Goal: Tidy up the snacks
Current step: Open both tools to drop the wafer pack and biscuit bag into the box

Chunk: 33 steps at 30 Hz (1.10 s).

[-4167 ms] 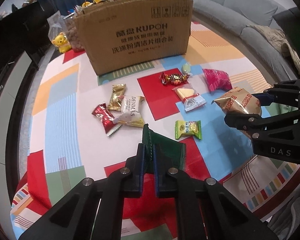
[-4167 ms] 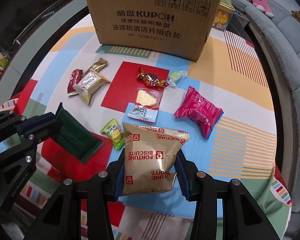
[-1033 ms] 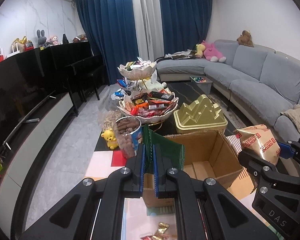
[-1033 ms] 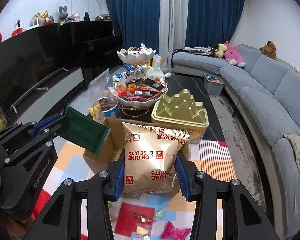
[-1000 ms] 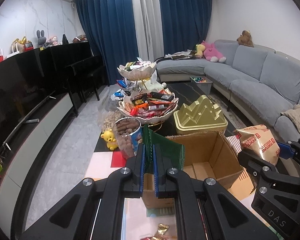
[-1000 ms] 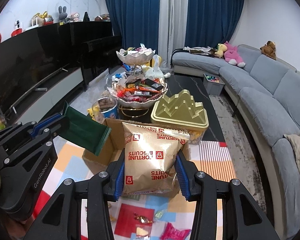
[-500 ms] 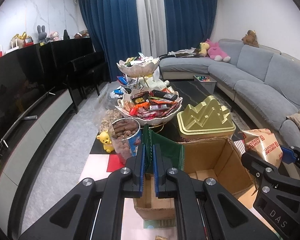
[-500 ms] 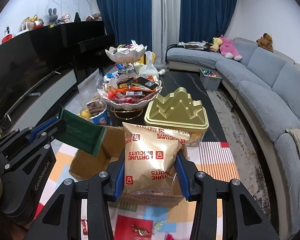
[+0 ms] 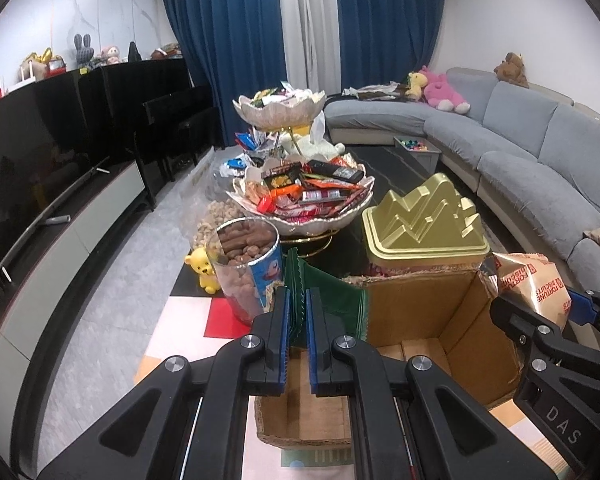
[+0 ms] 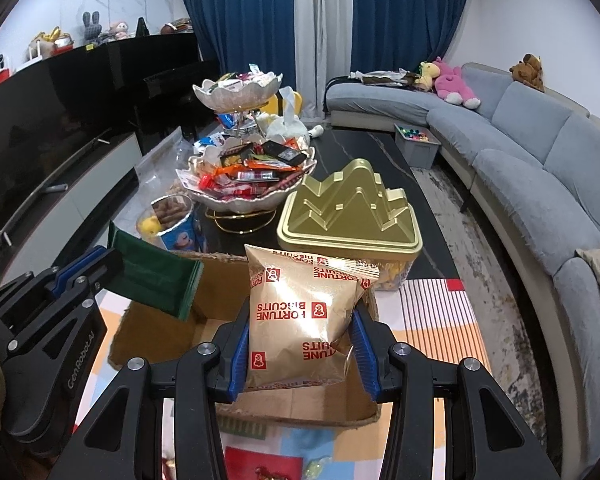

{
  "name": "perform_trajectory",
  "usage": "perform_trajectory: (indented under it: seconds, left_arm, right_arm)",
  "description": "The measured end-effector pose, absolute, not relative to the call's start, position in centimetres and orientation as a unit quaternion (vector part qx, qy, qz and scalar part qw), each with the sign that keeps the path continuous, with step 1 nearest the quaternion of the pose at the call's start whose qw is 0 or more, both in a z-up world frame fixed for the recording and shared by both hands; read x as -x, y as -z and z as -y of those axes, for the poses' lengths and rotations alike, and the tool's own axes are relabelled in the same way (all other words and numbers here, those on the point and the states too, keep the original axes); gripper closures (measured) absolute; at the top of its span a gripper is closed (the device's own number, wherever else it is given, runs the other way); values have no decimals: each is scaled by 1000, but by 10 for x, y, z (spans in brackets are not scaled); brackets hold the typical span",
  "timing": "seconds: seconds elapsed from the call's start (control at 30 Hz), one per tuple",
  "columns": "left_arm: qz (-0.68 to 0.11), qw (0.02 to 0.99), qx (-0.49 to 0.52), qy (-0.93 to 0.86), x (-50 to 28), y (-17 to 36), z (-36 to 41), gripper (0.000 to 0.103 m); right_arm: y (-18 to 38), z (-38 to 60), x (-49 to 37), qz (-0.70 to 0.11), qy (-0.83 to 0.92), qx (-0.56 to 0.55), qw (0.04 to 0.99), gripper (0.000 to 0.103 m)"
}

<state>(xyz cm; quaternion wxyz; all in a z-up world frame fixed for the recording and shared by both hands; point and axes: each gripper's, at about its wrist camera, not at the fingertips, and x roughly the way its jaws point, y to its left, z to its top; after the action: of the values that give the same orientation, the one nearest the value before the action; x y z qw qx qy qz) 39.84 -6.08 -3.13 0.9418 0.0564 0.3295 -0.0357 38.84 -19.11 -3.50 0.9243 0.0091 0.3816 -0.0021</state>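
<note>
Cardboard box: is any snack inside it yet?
No, the cardboard box shows only bare floor; both packets are held above it.

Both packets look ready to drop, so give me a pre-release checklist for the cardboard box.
1. Left gripper clamped on the dark green foil packet: ok.
2. Right gripper clamped on the gold Fortune Biscuits bag: ok.
3. Open brown cardboard box lies below both packets: ok.
4. Box floor free where visible: ok.
5. Gold bag fully inside the box rim: cannot tell.
6. Gold mountain-shaped tin stands apart behind the box: ok.
</note>
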Motion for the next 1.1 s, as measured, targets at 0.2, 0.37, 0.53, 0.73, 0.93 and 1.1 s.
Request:
perform_trajectory:
  seconds: [0.2,0.37,0.53,0.73,0.93,1.1]
  left_arm:
    - [-340,938,-55,37,-405,40,59,93]
    - [-347,935,-61,33,-407,41,58,91]
    - [-340,938,-61,21,-404,39,54,63]
    - [-339,939,-58,12,-401,35,50,44]
    - [-327,943,-62,4,-392,26,48,30]
    - [-324,944,-62,3,-384,19,45,30]
  right_arm:
    - [43,190,-396,-390,-3,-9,921,57]
    - [45,188,-399,-390,-11,-12,921,55]
    - [45,188,-401,-392,-6,-9,920,40]
    - [42,196,-399,-388,12,-18,921,25]
    - [36,199,-394,-384,16,-22,923,24]
    - [29,199,-387,-378,17,-22,925,24]
